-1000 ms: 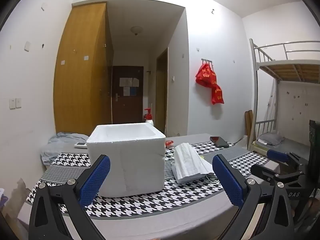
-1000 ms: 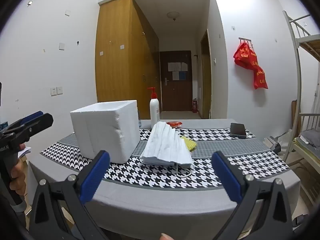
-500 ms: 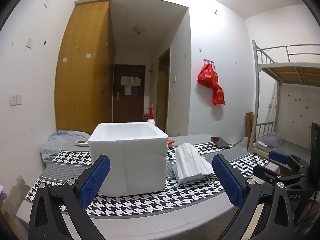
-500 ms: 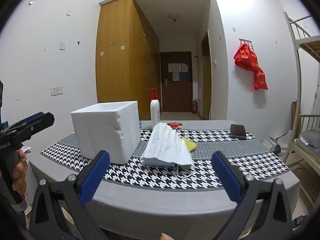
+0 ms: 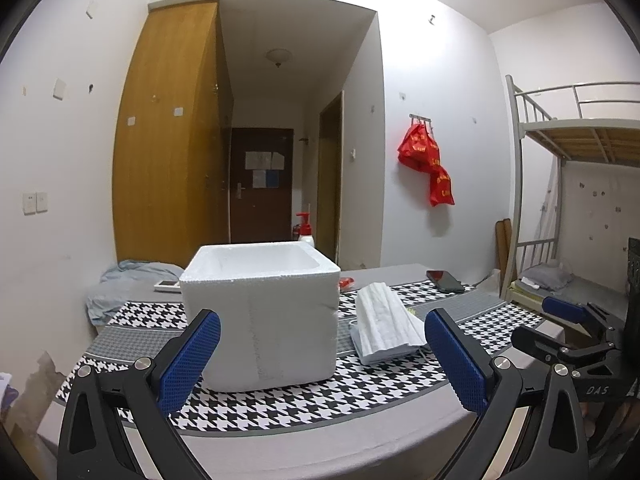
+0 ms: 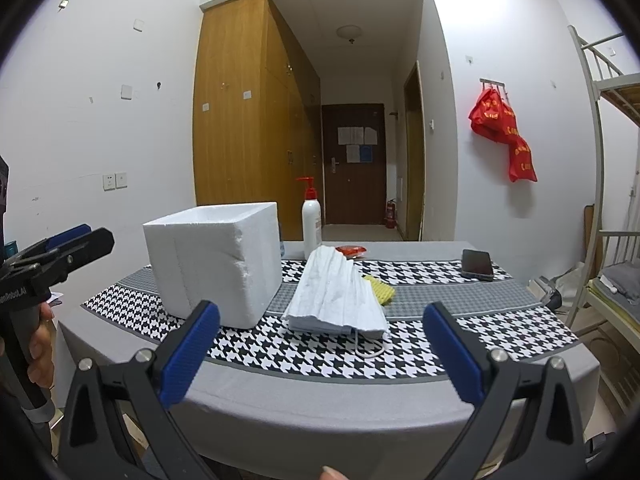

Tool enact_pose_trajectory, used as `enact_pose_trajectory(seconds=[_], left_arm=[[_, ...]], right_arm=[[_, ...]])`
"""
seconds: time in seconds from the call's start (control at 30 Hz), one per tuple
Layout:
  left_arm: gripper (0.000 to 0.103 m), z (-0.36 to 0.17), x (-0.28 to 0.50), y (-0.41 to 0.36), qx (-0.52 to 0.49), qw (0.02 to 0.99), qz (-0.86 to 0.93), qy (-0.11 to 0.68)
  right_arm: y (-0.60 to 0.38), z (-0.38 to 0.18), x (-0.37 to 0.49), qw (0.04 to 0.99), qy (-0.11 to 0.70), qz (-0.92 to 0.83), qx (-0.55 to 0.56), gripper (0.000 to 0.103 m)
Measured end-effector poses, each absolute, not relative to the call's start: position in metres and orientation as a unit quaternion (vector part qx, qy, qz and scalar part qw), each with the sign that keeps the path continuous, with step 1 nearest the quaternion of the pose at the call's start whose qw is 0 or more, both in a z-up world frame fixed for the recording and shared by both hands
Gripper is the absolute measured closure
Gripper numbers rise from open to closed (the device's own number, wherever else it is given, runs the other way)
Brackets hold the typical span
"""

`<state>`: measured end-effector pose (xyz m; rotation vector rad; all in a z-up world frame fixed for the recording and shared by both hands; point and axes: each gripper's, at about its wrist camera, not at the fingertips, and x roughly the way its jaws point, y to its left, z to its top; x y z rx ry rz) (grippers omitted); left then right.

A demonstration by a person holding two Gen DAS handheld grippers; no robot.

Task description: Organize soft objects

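Note:
A white foam box (image 5: 260,312) (image 6: 216,264) stands open-topped on the houndstooth cloth. To its right lies a stack of white face masks (image 5: 384,324) (image 6: 336,296), with a yellow cloth (image 6: 382,289) partly under its far side. My left gripper (image 5: 320,360) is open and empty, held in front of the box, short of the table edge. My right gripper (image 6: 320,348) is open and empty too, facing the mask stack from the near side. In the right wrist view the left gripper (image 6: 60,248) shows at the far left, held by a hand.
On the table (image 6: 360,400) also stand a pump bottle (image 6: 312,222), a red packet (image 6: 351,249) and a dark phone (image 6: 477,264) (image 5: 446,281). A blue-grey cloth (image 5: 132,280) lies at the far left. A bunk bed (image 5: 576,216) stands to the right.
The left wrist view has pulled back slightly and risen, so the box and masks sit a little lower and smaller. The right gripper has hardly moved. Both stay open.

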<state>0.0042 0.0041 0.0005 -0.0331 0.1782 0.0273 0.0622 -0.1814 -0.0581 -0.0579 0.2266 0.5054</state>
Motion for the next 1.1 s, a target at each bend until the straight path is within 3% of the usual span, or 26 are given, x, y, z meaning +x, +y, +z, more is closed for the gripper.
enact_pose_trajectory(seconds=[1.1], left_arm=[[0.001,0.0013,0.0073,0.0098,-0.025,0.994,0.04,0.094]], right_arm=[[-0.1821,-0.059,0.0629,0.962,0.112,0.246,-0.027,0.0]])
